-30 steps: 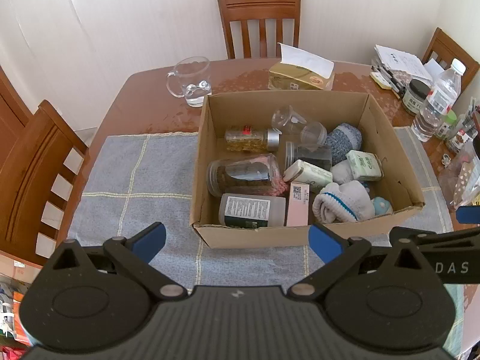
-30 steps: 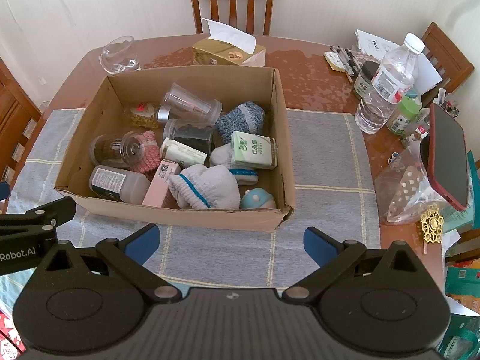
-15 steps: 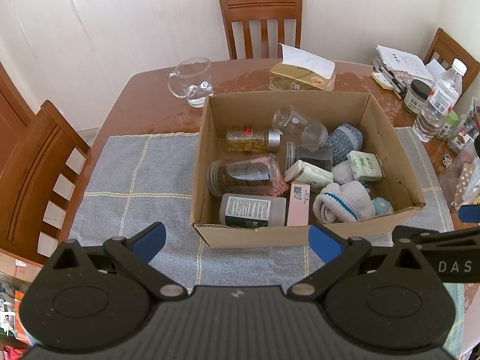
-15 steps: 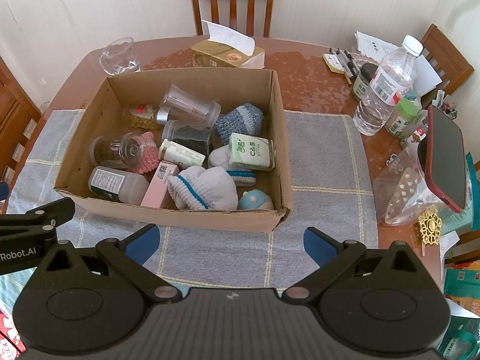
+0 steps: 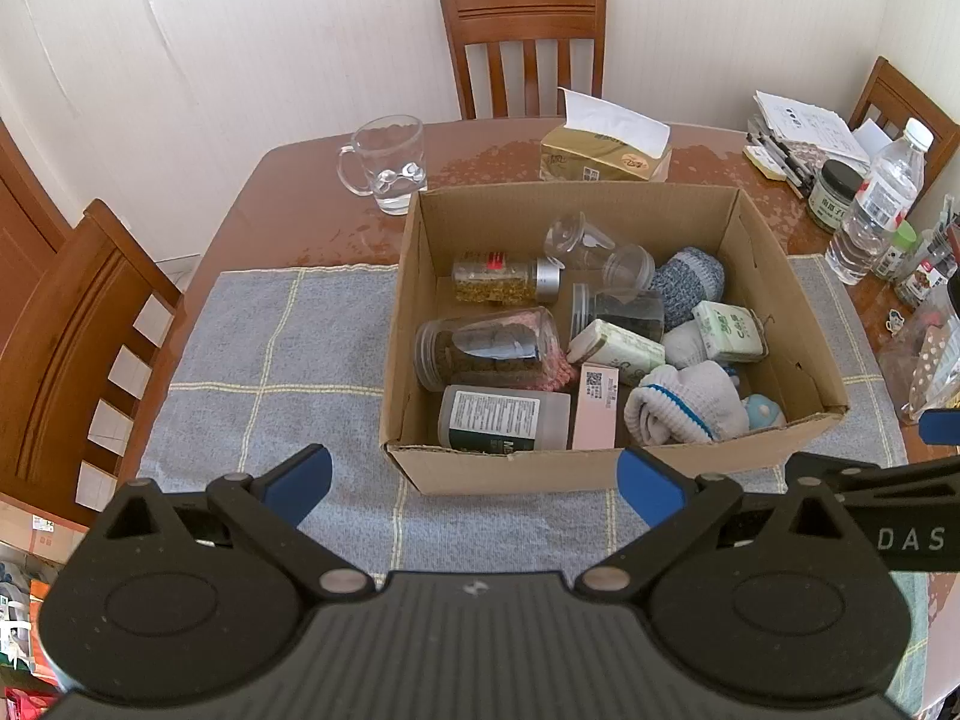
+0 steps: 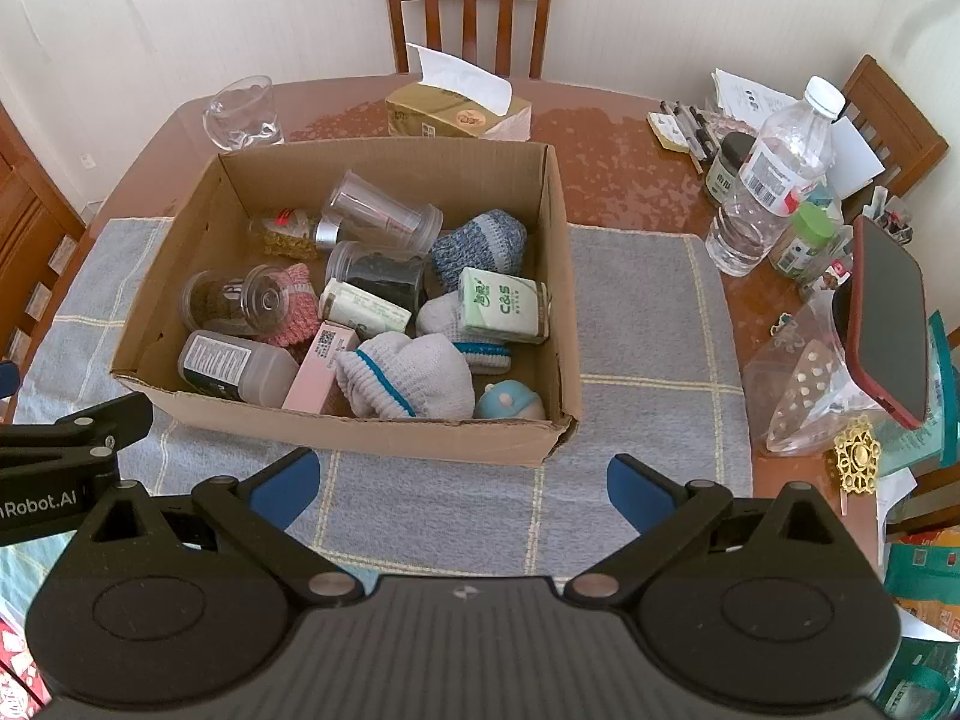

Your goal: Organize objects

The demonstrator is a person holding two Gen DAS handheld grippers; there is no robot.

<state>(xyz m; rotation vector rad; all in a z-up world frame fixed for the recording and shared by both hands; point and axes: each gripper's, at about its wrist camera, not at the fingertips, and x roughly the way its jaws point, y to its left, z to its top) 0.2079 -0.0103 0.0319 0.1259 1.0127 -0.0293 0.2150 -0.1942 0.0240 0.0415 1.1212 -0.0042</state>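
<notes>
Blue-padded fingers of the left gripper [image 5: 474,483] are spread wide with nothing between them, hovering over the grey checked cloth [image 5: 270,360] just short of the near wall of the cardboard box [image 5: 540,468]. The right gripper [image 6: 459,483] is likewise released and empty, its 2 fingers held above the same cloth at the box's near right corner.

Inside the box, along the near wall, a translucent bottle with a printed label [image 6: 234,366] lies on its side beside a pink carton [image 6: 318,369], a white sock with a blue stripe [image 6: 408,375] and a small pale-blue toy [image 6: 510,401]. Behind these lie a clear jar of dark contents [image 5: 486,348] resting against a pink knitted piece [image 6: 294,300], a green-and-white tissue pack [image 6: 501,312] and a second, paler pack [image 6: 363,309]. Further back are a dark-filled jar [image 6: 378,270], a small jar of yellow contents with a silver cap [image 5: 504,282], a clear plastic cup [image 6: 384,216] on its side and a blue-grey knitted sock [image 6: 480,240].

Beyond the box, on the bare brown table [image 6: 618,156], stand a glass mug [image 5: 384,162] at the far left and a gold tissue box [image 6: 456,114] with a sheet sticking up. To the right are a water bottle [image 6: 774,174], a dark-lidded jar [image 5: 834,192], papers and pens [image 5: 798,132], and a red-cased phone [image 6: 888,324] propped upright near a clear plastic bag [image 6: 804,384]. Wooden chairs [image 5: 528,42] surround the table.
</notes>
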